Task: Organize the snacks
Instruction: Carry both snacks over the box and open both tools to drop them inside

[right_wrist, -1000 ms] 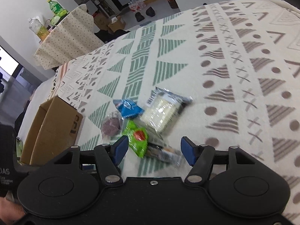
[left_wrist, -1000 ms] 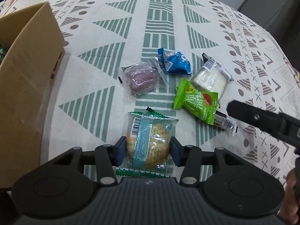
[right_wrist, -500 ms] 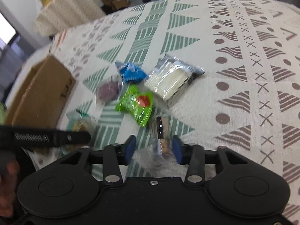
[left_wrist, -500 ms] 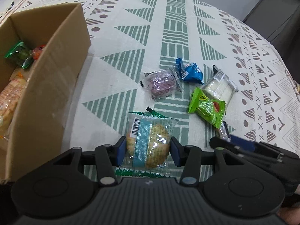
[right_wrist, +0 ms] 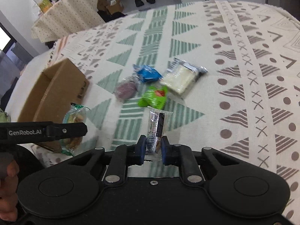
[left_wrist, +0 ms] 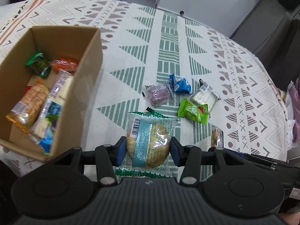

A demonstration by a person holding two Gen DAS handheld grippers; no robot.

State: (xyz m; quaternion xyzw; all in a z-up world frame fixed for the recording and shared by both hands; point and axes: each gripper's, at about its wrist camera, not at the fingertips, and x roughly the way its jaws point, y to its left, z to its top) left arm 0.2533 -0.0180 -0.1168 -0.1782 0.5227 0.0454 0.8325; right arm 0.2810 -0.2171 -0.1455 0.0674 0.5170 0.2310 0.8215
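Left gripper (left_wrist: 148,151) clamps bun packet (left_wrist: 149,140) — right gripper (right_wrist: 152,150) clamps snack bar (right_wrist: 157,129)

box (left_wrist: 78,101) left on tablecloth (left_wrist: 131,60) | four packets (left_wrist: 180,97) right of it | several snacks (left_wrist: 43,101) in box

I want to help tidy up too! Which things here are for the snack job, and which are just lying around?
For the job:
cardboard box
bun packet in the left tongs
slim bar in the right tongs
purple snack
blue snack
white cake
green snack

Just lying about:
shoes
bottles on the far table
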